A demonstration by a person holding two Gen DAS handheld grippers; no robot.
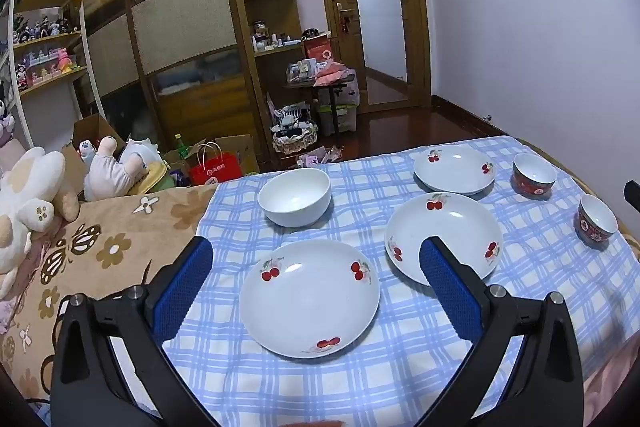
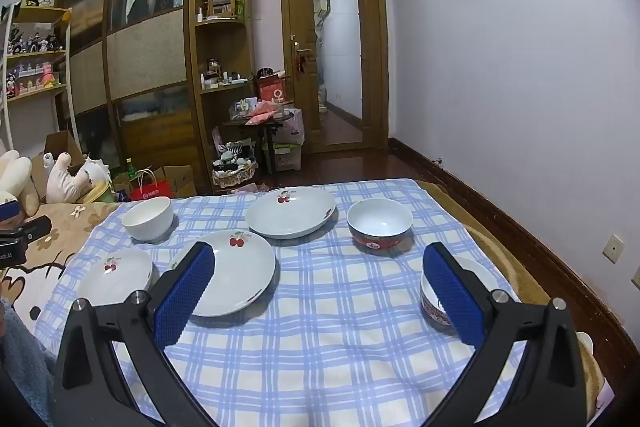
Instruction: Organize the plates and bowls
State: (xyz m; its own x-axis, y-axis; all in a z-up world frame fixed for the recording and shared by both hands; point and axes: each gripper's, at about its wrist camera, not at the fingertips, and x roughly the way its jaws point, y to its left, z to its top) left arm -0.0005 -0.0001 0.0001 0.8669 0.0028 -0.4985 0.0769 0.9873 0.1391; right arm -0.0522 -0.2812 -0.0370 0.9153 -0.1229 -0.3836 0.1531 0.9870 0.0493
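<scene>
Three white cherry-print plates lie on the blue checked cloth (image 1: 360, 379): a near plate (image 1: 309, 298), a middle plate (image 1: 444, 235) and a far plate (image 1: 454, 169). A plain white bowl (image 1: 295, 196) stands at the back left. Two red-patterned bowls (image 1: 534, 174) (image 1: 597, 221) stand at the right. My left gripper (image 1: 316, 251) hovers open over the near plate, holding nothing. In the right wrist view my right gripper (image 2: 316, 255) is open above bare cloth (image 2: 328, 327), between the middle plate (image 2: 230, 273) and a red bowl (image 2: 440, 291) partly hidden by its right finger. The other red bowl (image 2: 379, 223) stands beyond.
The cloth covers a bed with a brown flowered blanket (image 1: 100, 255) at the left. Plush toys (image 1: 28, 195) sit past it. Boxes and a red bag (image 1: 216, 167) crowd the floor by the wooden wardrobe (image 1: 180, 27). A wall (image 2: 520, 87) runs along the right.
</scene>
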